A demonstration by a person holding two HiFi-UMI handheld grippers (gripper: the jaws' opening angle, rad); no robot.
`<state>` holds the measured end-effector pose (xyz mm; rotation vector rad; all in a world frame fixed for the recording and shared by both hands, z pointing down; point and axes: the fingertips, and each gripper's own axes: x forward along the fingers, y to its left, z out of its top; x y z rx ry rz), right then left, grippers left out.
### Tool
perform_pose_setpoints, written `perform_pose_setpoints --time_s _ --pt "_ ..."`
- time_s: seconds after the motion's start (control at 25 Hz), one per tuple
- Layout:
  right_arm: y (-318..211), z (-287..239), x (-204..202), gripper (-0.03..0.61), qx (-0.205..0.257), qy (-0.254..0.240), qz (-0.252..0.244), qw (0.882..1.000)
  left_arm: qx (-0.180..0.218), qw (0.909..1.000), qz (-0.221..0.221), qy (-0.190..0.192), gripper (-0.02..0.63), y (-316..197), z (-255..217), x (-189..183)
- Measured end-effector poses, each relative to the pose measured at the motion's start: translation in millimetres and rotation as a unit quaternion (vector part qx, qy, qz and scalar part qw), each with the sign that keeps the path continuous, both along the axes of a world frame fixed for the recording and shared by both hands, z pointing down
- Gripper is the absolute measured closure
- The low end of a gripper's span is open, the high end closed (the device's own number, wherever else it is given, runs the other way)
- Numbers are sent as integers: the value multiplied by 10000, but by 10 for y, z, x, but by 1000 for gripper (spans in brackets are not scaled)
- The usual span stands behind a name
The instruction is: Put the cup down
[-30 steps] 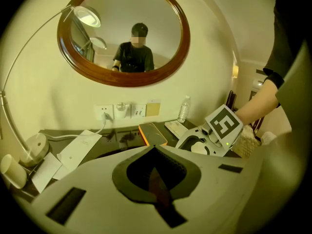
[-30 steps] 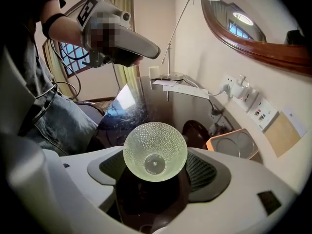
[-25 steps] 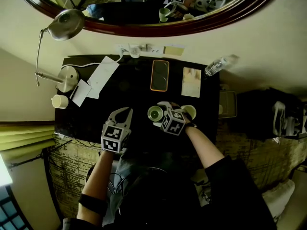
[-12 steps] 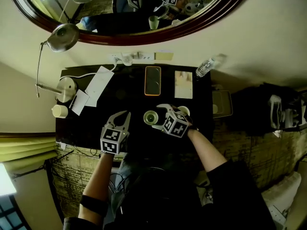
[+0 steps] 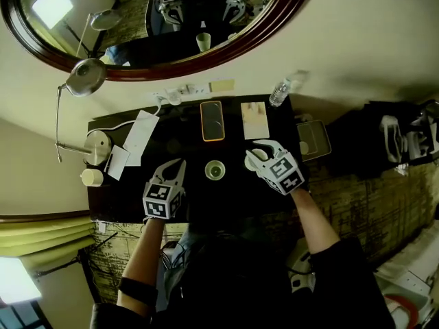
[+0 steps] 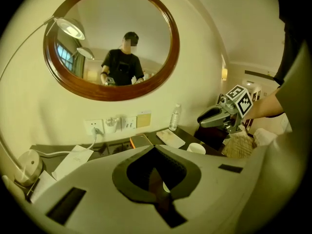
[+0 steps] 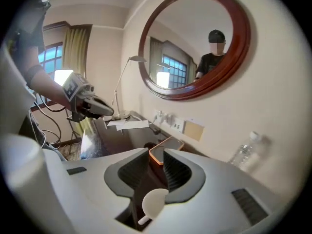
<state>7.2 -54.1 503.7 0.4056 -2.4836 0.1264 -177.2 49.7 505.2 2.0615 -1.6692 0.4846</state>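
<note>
Now that the cup [image 5: 215, 171] stands upright mid tabletop [image 5: 178, 149], the right gripper [image 5: 257, 153], whose empty jaws have just been closing to a slit, should pull clear rightward without clipping it, while the left gripper [image 5: 180, 164] waits with jaws shut and empty.

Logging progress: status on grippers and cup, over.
Left gripper shut, empty. Right gripper jaws just been closing, nothing between. Cup upright on table, free of both. Second cup beside right gripper.

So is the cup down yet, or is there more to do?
Looks done: the cup stands upright on the dark table, touched by neither gripper. In hand: nothing; the right gripper sits off to its side, jaws just been closing on nothing, and the left gripper is shut. Nothing visibly left.
</note>
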Motion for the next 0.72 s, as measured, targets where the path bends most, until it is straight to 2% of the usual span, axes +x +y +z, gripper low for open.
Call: perform_pose_setpoints --time_s 0.16,0.28,0.44,0.6,0.72 --pt "-88 -35 419 560 -20 -182 787 9967 67 9998 161 42 614 -45 -98 48" --pt "-96 23 753 565 -114 -251 1329 9907 123 9996 213 135 614 -63 -120 60" --pt "-101 33 1095 565 -273 -502 2062 9768 146 9991 356 159 614 -77 -130 68" --pt "-68 99 1324 565 -377 -528 2436 9677 127 9985 511 164 614 -72 -124 102" --pt "-37 199 1440 563 -482 -503 2608 9629 246 9965 792 141 614 -89 -207 219"
